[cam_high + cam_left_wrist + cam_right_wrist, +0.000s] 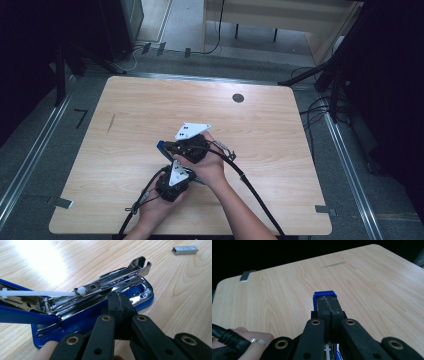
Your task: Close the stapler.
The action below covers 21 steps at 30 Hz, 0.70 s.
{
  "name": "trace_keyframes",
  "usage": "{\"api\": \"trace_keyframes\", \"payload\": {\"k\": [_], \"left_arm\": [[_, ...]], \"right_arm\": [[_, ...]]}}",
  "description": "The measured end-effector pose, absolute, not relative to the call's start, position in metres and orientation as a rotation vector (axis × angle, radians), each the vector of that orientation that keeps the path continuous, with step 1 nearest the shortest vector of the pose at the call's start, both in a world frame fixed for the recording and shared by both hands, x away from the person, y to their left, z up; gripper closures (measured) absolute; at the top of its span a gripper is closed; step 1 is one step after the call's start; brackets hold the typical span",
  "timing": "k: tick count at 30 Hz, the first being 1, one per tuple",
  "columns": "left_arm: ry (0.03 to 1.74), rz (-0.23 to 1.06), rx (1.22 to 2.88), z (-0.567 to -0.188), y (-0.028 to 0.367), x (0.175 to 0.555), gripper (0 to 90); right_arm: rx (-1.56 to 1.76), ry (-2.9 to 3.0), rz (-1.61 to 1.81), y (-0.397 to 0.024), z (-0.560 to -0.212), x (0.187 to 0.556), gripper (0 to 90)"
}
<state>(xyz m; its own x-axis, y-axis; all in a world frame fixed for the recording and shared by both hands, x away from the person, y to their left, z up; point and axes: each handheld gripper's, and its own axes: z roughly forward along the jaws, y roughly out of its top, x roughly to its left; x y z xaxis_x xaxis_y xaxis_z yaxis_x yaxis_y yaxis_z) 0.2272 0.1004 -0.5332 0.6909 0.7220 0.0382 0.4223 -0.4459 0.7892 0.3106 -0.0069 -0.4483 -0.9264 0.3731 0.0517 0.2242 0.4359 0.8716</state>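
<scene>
While stapler [100,302] lies open, both grippers clenched, nothing between jaws.
L gripper [121,308] presses base just ahead of its tips; R gripper [329,305] rests atop blue lid. Staples [185,250] lie well beyond L tips: hold base firm, keep track clear for loading.

In the high view the blue stapler [161,145] is almost wholly covered by the two hands and grippers; only one blue end peeks out at their left. In the left gripper view its opened top arm runs off the left edge, and the pads hide part of its base. In the right gripper view the jaws cover the stapler [324,294] except its blue tip. The strip of staples [185,250] is too small to find from above.
</scene>
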Motion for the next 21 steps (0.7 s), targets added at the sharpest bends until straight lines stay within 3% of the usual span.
{"api": "trace_keyframes", "payload": {"k": [21], "left_arm": [[0.878,0.463,2.101,-0.533,0.101,0.227,90.0]], "right_arm": [[0.537,2.598,1.492,0.001,-0.460,0.320,90.0]]}}
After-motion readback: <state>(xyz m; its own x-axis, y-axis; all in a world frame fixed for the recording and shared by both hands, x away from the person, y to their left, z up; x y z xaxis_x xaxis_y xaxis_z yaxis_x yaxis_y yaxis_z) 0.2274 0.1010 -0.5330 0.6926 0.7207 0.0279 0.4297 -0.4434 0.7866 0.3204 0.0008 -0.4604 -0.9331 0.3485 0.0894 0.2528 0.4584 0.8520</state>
